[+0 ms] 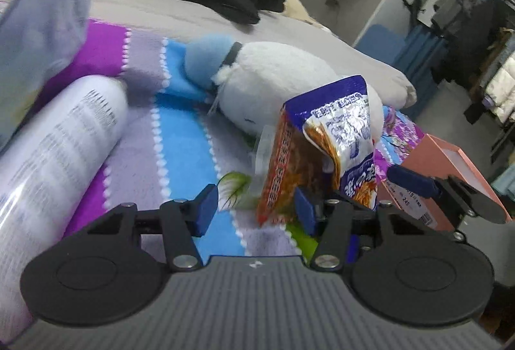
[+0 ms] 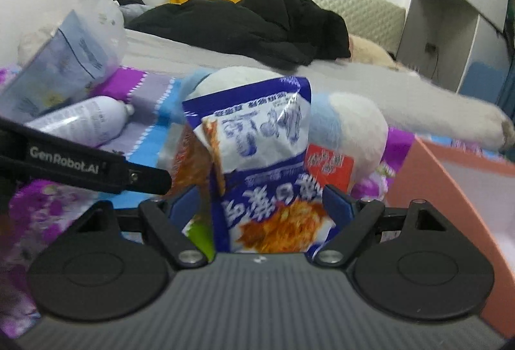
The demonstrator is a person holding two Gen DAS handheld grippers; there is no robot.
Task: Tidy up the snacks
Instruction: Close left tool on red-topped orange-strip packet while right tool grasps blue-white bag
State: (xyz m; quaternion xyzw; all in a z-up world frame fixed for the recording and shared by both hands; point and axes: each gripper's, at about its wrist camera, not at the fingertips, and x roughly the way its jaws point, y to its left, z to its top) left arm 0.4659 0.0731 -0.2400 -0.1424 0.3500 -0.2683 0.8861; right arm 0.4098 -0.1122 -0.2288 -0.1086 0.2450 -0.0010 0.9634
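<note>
Striped blanket (image 1: 190, 137) underneath, and the right gripper (image 2: 262, 205) looked, through blur, clamped on the blue snack packet's (image 2: 267, 163) lower edge, held upright near the pink box (image 2: 450, 189): light, crinkly, slippery foil, while the left gripper (image 1: 254, 208) gaped empty.

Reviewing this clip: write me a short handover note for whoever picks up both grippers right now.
Right gripper: jaws apart around the blue-and-white foil snack packet, which stands between them; whether it is truly gripped cannot be told.
Left gripper: open, empty, beside the orange-red snack packet on the striped fleece blanket.
Nearby: salmon-pink cardboard box to the right, open; white cylindrical tube and white-and-blue plush toy on the blanket.
Done: nothing visibly in the box.
Left: probably move the packets into the box.
</note>
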